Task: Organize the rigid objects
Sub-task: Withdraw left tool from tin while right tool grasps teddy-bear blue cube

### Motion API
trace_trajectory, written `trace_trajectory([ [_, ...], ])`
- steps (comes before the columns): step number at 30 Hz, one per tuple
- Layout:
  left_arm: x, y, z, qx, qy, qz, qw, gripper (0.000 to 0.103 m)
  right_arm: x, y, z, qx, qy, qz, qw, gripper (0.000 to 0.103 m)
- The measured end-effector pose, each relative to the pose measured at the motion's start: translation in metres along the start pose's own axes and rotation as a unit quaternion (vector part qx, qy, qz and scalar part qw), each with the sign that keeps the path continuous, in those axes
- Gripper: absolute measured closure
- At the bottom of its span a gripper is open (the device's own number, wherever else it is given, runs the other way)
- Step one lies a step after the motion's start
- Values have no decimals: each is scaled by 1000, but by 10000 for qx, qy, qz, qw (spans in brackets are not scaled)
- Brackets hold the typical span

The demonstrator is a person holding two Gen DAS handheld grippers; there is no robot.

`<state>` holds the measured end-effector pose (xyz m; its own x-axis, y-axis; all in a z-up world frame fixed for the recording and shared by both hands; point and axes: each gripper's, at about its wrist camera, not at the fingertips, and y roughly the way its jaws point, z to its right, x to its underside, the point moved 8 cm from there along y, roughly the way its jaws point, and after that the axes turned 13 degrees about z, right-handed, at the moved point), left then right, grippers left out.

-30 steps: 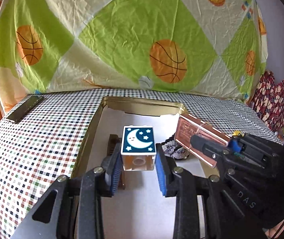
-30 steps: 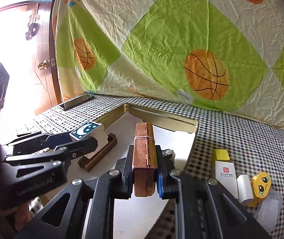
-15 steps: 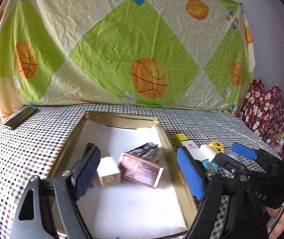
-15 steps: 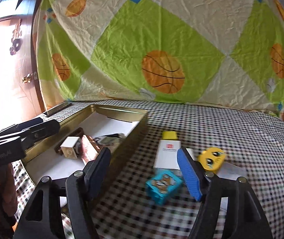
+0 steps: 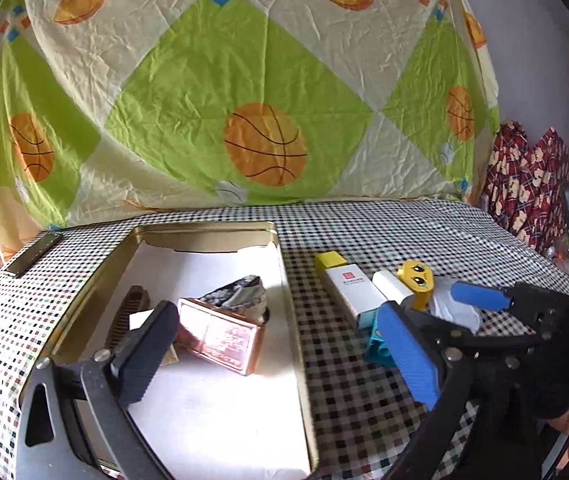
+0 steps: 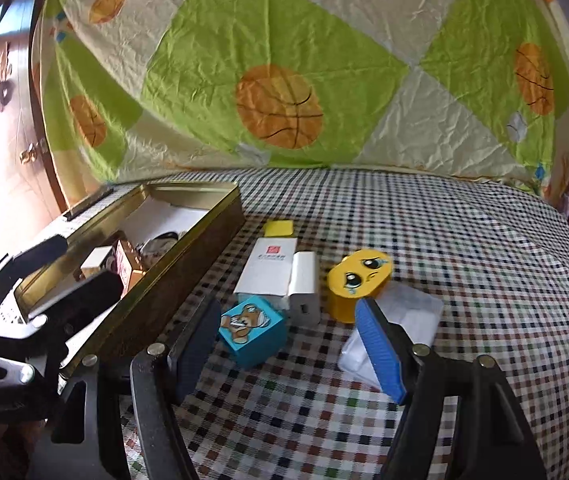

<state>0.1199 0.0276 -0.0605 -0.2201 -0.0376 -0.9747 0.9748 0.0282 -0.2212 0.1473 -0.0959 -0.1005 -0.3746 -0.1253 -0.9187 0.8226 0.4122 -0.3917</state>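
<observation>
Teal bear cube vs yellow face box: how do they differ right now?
The teal bear cube is square-edged with a bear picture on top; the yellow face box is rounded with a teary cartoon face. The cube lies nearer the gold tin; the face box sits farther right, against a clear plastic piece. Both rest on the checked cloth, outside the tin.

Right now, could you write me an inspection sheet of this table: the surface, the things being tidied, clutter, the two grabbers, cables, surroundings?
Surface: checked tablecloth.
Job's things: gold tin holds a copper box, a brown comb, a white block partly hidden and a dark crumpled item. Outside it lie a teal bear cube, white carton, white charger, yellow face box and yellow block.
Clutter: clear plastic piece; dark flat bar.
Grippers: left gripper opening, empty; right gripper open, empty, over the cube.
Cables: nothing seen.
Surroundings: basketball-print sheet behind; wooden door.
</observation>
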Motion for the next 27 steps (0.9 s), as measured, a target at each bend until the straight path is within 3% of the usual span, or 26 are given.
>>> trace_trajectory([
  [6,4,3,-19,-67,-301,-69,9995,1,18,28,-12,-130,-117,-701,9974,32],
  [7,5,3,-18,-46,-314,-74,9995,1,22,31,-11,-148,-89,-828,9964,38],
  [8,5,2,-17,-14,-310,-72,9995,1,24,34,-11,-206,-31,-895,9958,51],
  [9,5,1,-14,25,-298,-68,9995,1,24,33,-9,-230,35,-892,9957,51],
  [13,3,-2,0,175,-203,-25,9996,1,15,19,-4,-231,121,-555,9981,52],
  [20,1,0,36,469,-33,-69,9989,1,0,-24,48,598,312,202,9975,52],
  [27,8,15,93,837,226,-277,9958,1,9,-45,125,1391,674,203,9878,52],
])
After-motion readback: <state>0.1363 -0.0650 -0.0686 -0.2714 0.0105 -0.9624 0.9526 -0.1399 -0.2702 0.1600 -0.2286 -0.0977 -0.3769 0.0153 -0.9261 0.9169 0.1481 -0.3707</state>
